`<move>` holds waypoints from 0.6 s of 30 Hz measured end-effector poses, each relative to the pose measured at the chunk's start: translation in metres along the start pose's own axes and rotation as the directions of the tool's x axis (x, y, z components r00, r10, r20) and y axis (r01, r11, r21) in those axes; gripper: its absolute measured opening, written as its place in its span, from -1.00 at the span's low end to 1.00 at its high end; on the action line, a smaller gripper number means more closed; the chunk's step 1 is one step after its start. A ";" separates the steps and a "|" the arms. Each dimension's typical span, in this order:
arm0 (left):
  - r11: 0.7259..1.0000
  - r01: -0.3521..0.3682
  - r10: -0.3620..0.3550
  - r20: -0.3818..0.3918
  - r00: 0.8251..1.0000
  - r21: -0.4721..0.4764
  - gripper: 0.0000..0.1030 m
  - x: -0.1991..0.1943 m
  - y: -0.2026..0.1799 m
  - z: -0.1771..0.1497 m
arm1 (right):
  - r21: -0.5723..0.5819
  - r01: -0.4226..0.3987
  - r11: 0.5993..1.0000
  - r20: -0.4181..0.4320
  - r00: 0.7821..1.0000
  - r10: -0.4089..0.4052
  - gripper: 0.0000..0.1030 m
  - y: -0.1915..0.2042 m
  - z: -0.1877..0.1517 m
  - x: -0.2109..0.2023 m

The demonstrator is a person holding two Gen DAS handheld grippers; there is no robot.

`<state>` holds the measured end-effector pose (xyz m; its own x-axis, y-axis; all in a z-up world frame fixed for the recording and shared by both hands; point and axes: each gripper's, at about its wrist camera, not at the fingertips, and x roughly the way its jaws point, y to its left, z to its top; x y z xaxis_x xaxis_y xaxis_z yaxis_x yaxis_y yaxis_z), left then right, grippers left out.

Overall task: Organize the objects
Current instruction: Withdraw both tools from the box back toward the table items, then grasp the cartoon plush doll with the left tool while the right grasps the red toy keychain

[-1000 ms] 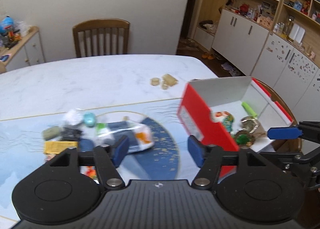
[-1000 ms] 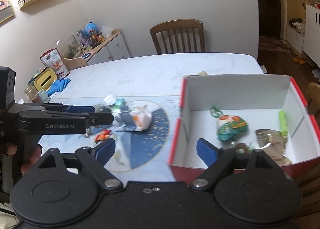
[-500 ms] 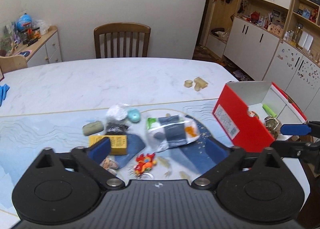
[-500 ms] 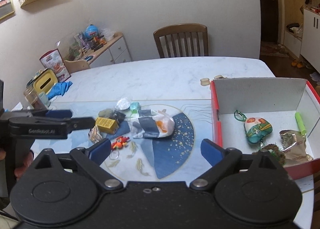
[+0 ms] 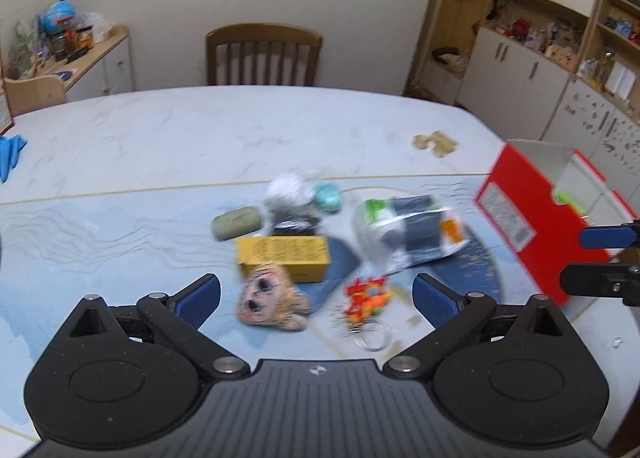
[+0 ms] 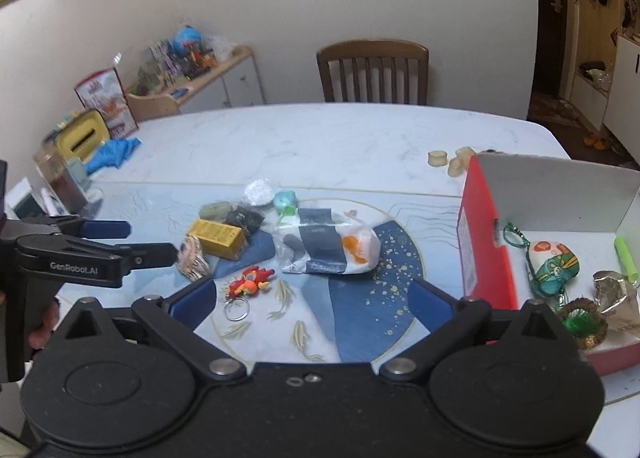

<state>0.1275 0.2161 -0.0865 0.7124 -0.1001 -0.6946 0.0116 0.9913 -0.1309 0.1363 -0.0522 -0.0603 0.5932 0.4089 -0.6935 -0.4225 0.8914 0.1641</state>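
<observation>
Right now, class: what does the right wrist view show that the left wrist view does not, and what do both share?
Only the right wrist view: the box's contents, including the green pouch and foil wrapper. Only the left wrist view: the cupboards. Both share the red box, yellow carton, tissue pack and red keychain.

Red box (image 6: 486,242), yellow carton (image 6: 218,238), blue gold-speckled mat (image 6: 360,290), striped tan toy (image 5: 270,300)

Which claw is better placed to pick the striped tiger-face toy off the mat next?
Probably the left claw: open and empty, the striped tiger-face toy lies just ahead between its fingers. The right claw, also open, faces the tissue pack.
</observation>
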 end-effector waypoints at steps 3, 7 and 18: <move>1.000 -0.021 0.021 -0.012 1.000 -0.012 1.00 0.010 0.014 -0.005 | 0.003 0.011 1.000 -0.019 1.000 -0.011 0.97 0.008 0.002 0.016; 0.999 -0.036 0.036 -0.018 0.999 -0.007 1.00 0.021 0.025 -0.008 | -0.051 0.015 0.999 -0.053 0.998 -0.018 0.97 0.024 0.000 0.040; 0.999 -0.049 0.049 -0.047 0.998 -0.008 1.00 0.050 0.038 -0.013 | -0.163 -0.028 0.986 -0.192 0.981 -0.004 0.97 0.056 -0.005 0.100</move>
<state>0.1539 0.2480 -0.1356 0.6781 -0.0558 -0.7328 -0.0292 0.9943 -0.1027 0.1683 0.0381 -0.1245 0.4523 0.3604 -0.8158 -0.5450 0.8357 0.0670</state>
